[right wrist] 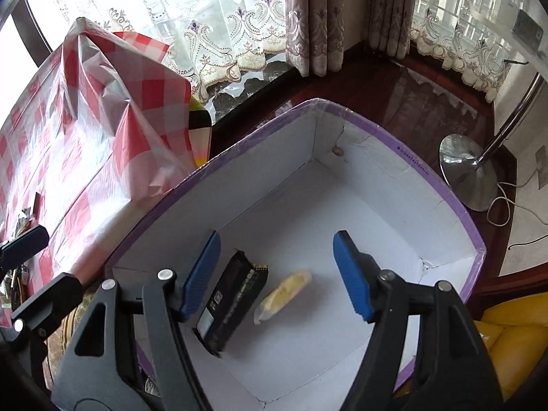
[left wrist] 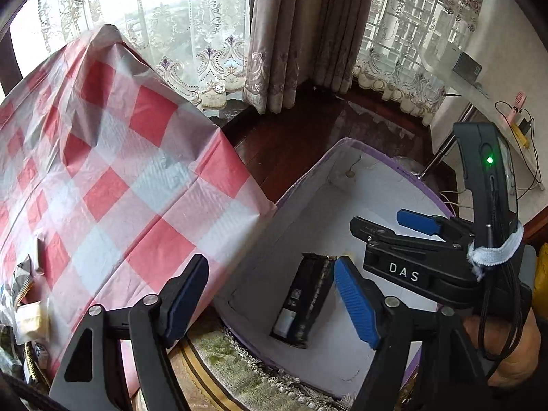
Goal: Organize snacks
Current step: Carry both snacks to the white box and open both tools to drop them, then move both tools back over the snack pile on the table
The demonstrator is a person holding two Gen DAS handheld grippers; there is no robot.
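Observation:
A purple-rimmed box with a white inside stands on the floor beside the table. A black snack packet and a yellow snack packet lie on its bottom; the yellow one looks blurred. The black packet also shows in the left wrist view. My right gripper is open and empty above the box, over the two packets. My left gripper is open and empty over the box's near left edge. The right gripper shows there too, above the box.
A table under a red-and-white checked cloth stands to the left, with several snack wrappers at its near edge. Dark wood floor, curtains and a floor lamp's metal base lie beyond. A yellow cushion is at right.

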